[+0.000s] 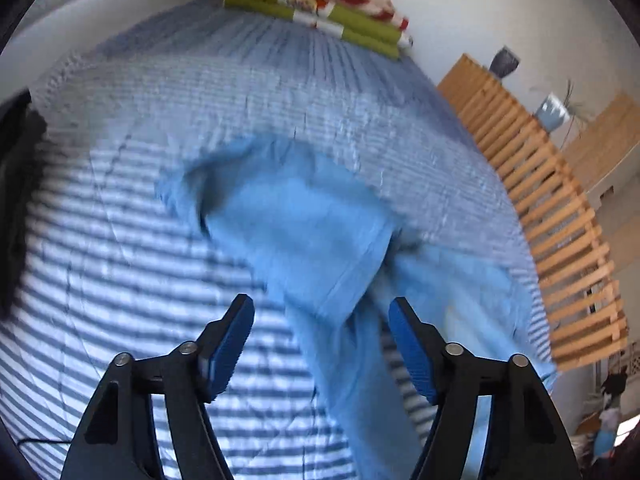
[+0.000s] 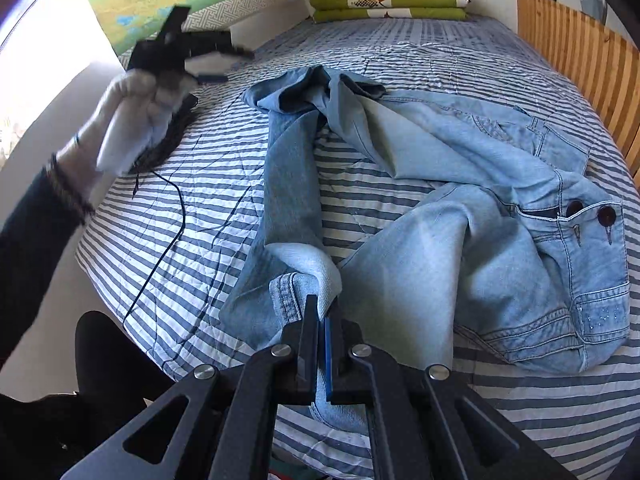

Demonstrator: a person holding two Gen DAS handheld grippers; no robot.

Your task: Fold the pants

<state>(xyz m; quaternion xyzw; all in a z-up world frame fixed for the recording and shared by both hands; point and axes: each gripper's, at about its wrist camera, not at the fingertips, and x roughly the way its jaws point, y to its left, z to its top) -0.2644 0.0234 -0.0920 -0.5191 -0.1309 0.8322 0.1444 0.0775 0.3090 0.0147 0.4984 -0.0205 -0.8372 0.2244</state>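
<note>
I stand at the foot of a bed (image 2: 520, 420) with a blue-and-white striped cover. Light blue jeans (image 2: 472, 184) lie crumpled across it, not yet folded: the waistband with its two dark buttons is bunched at the right, one leg runs toward me, the other twists away toward the far end.

My right tongs (image 2: 325, 312) are clamped tight on a leg hem at the near edge of the bed, the denim pinched between the pads.

My left tongs (image 1: 320, 316) stand wide apart with nothing gripped. In their own blurred view, a leg of the jeans lies on the cover below the gap. From the right view my gloved left hand (image 2: 132, 116) is raised off to the left, well apart from the jeans.

As I judge it, the task is barely begun: one hem is secured, the legs need straightening and laying together, and every fold is left to do.
</note>
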